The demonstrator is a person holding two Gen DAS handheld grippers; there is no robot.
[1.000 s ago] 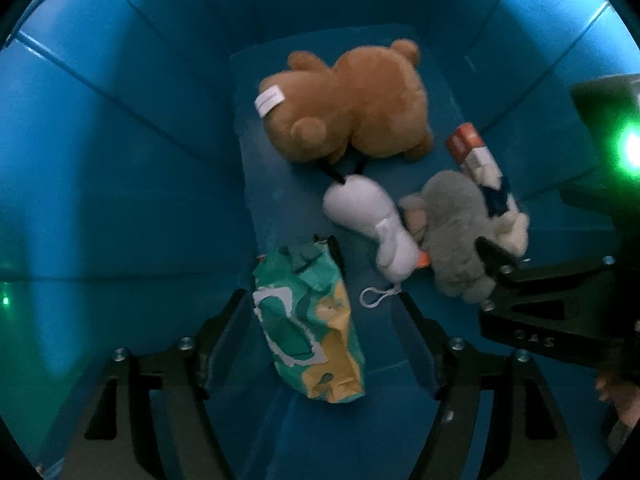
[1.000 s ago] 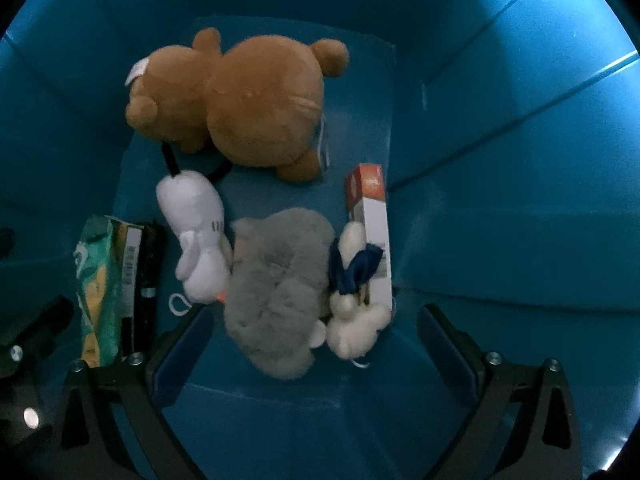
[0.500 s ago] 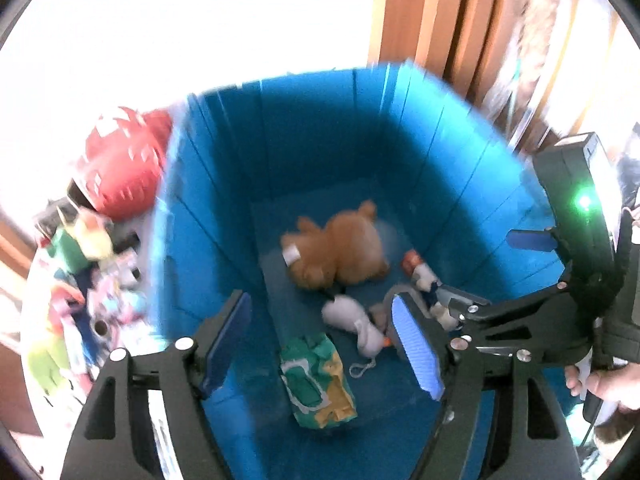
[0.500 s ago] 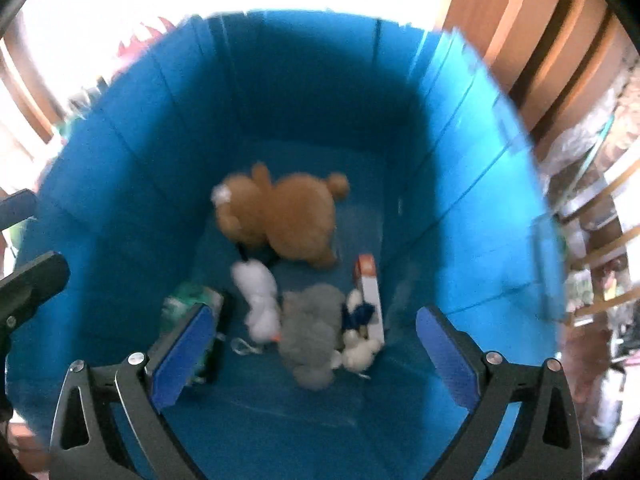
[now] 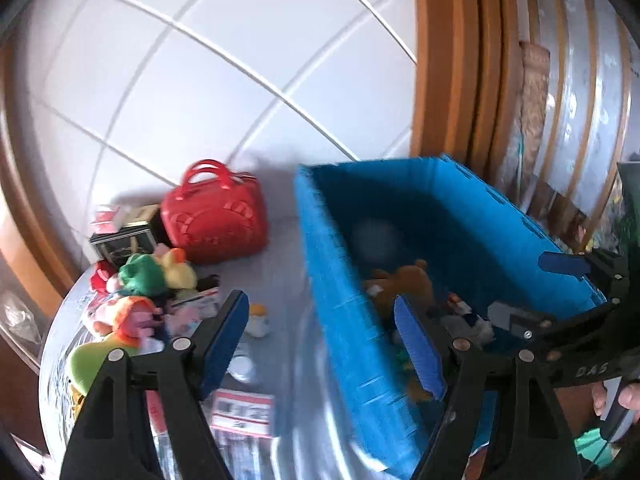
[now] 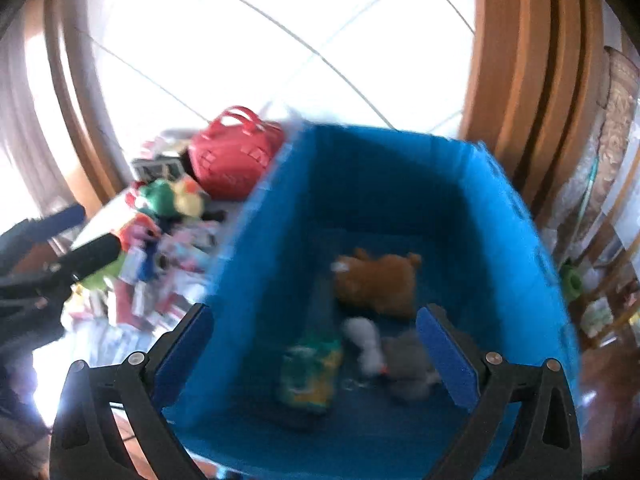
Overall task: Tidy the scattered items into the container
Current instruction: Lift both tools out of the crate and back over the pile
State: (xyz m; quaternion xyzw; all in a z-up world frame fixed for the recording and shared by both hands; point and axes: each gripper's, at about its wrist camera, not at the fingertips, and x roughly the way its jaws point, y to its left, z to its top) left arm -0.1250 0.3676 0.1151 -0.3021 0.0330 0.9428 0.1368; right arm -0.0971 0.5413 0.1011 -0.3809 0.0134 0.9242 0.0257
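While both pairs of tongs hang above the blue container [image 6: 256, 280], neither grips anything; the left tongs [image 5: 320, 340] stand released over the container's near wall, and the right tongs [image 6: 316, 344] stand spread with only air between their blue pads. Inside the container lie a brown teddy bear [image 6: 376, 280], a white plush [image 6: 368, 344], a grey plush [image 6: 408, 360] and a green snack bag [image 6: 310, 372], all on its floor. Beside the container, on its left, the counter [image 5: 288, 280] carries a red handbag [image 5: 218, 220], a heap of bright plush toys [image 5: 140, 296], a dark box [image 5: 120, 240] behind them, and printed packets [image 5: 242, 406] nearer the left tongs.
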